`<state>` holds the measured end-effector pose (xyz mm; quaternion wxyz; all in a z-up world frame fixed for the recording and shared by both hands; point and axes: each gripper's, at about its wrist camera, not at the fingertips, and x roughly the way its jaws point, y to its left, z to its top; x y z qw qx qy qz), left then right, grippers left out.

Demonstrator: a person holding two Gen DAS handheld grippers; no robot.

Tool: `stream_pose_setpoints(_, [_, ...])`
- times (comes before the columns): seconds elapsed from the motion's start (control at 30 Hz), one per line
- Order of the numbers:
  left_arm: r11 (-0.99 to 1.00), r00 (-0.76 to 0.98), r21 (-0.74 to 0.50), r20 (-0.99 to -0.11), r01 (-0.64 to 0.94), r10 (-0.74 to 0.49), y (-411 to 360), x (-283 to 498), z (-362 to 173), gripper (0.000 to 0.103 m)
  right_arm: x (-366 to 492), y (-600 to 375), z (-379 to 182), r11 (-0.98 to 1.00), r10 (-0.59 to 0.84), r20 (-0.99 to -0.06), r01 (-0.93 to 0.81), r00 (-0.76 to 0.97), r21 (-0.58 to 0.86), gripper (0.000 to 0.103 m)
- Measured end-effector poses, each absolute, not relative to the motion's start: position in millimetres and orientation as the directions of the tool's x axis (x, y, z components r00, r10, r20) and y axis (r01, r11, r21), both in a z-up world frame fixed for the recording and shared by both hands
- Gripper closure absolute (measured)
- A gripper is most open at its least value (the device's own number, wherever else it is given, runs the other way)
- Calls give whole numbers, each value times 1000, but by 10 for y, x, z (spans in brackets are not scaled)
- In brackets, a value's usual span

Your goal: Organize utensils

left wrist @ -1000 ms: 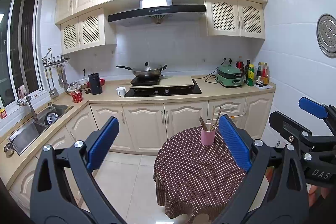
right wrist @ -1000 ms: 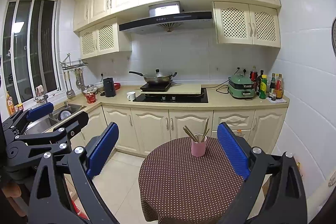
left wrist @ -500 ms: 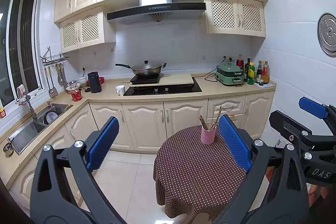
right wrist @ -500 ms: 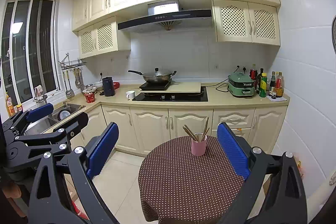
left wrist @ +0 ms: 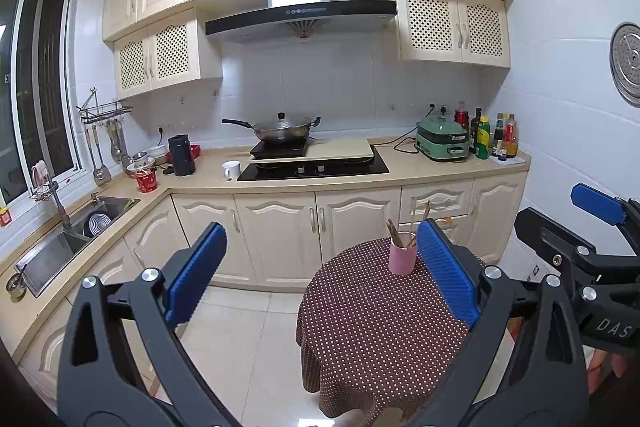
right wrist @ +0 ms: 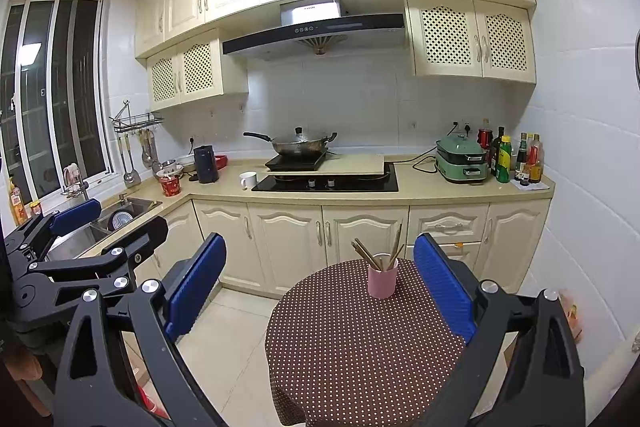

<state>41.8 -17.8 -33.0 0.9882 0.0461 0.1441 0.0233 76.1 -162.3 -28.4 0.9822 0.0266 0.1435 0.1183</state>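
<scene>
The left gripper (left wrist: pixel 320 267) has its jaws released and holds nothing; its view alone shows a round metal plate (left wrist: pixel 628 63) on the wall. The pink cup (right wrist: pixel 383 281) with chopsticks (right wrist: pixel 366 254) stands on the dotted tabletop (right wrist: pixel 360 347), nothing blocking it. The right gripper (right wrist: pixel 320 275) is also released and empty.

only legible text: white letters "das" on the black body of the right gripper (left wrist: pixel 596 211), seen at the right edge of the left wrist view; the word looks cut off by the frame. range hood (left wrist: pixel 300 11) has a small brand mark on its upper panel, too small to read. bottle labels (right wrist: pixel 505 157) on the counter (right wrist: pixel 420 187) are unreadable too.
</scene>
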Motion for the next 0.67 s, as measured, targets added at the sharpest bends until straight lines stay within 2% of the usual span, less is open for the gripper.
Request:
stream_pose_setpoints(0.47, [994, 947, 109, -318, -21, 55, 52, 903, -466, 9, 1143, -1378, -405, 978, 209, -314, -191, 926, 87, 12])
stream_pose_setpoints(0.67, [994, 929, 109, -368, 6, 35, 177, 1195, -582, 9, 1337, -1250, -502, 984, 178, -343, -158, 922, 86, 12])
